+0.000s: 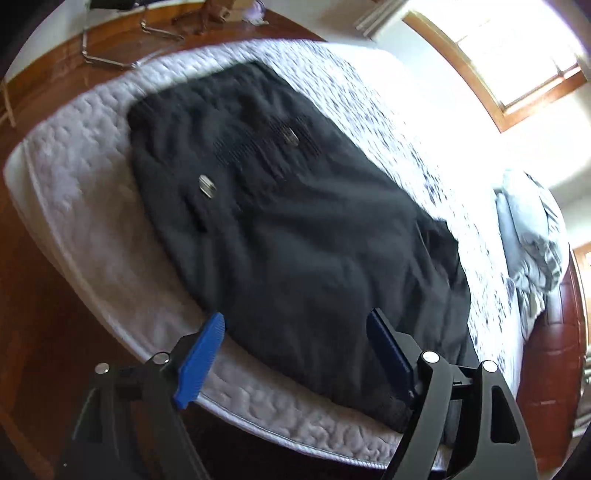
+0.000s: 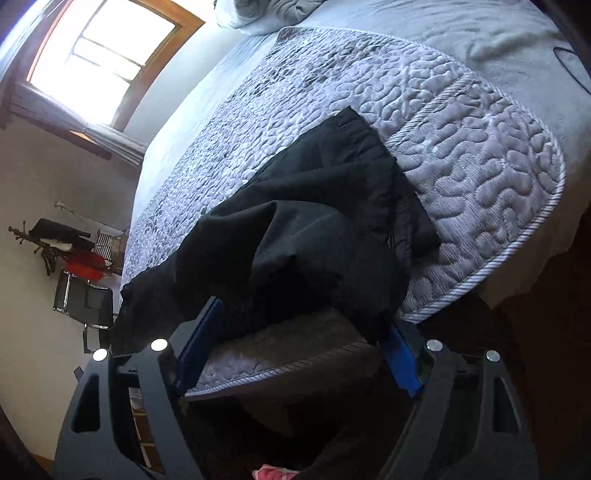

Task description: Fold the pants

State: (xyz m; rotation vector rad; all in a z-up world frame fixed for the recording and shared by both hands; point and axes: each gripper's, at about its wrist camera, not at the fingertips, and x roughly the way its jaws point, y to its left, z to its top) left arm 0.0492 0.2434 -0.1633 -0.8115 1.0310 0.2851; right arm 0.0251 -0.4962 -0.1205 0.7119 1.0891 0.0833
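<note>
Blue pads (image 1: 201, 360) frame our left gripper (image 1: 295, 354), spread wide and grasping nothing, poised over the near edge of the pants (image 1: 288, 221). Our right gripper (image 2: 299, 354) is also parted, its pads (image 2: 400, 363) on either side of the mattress (image 2: 480, 162) edge; a fold of the pants (image 2: 314, 236) drapes down toward them, though we cannot tell whether cloth touches either pad.

Beyond the left fingers, the black pants lie spread across the quilted mattress (image 1: 85, 206), mostly flat with soft wrinkles. Two metal buttons show on the cloth, one (image 1: 207, 186) nearer us and one (image 1: 291, 136) farther in. Only the left view shows them. The right view instead shows the hem end of the pants, bunched and folded over itself, with a stitched hem (image 2: 354, 147) lying against the mattress.

Farther along in the left view, crumpled grey bedding (image 1: 532, 236) sits at the far end of the mattress, well apart from the pants. The right view shows grey bedding (image 2: 273, 9) at the top edge too.

Around the bed runs a polished wood floor (image 1: 44, 85), with a chrome chair frame (image 1: 110, 55) standing on it. A bright wood-framed window (image 1: 517, 62) washes out the far side of the mattress. In the right view, the window (image 2: 103, 62) sits above a pale wall, with a black chair (image 2: 85, 302) and some red and black items (image 2: 74, 254) beside it.
</note>
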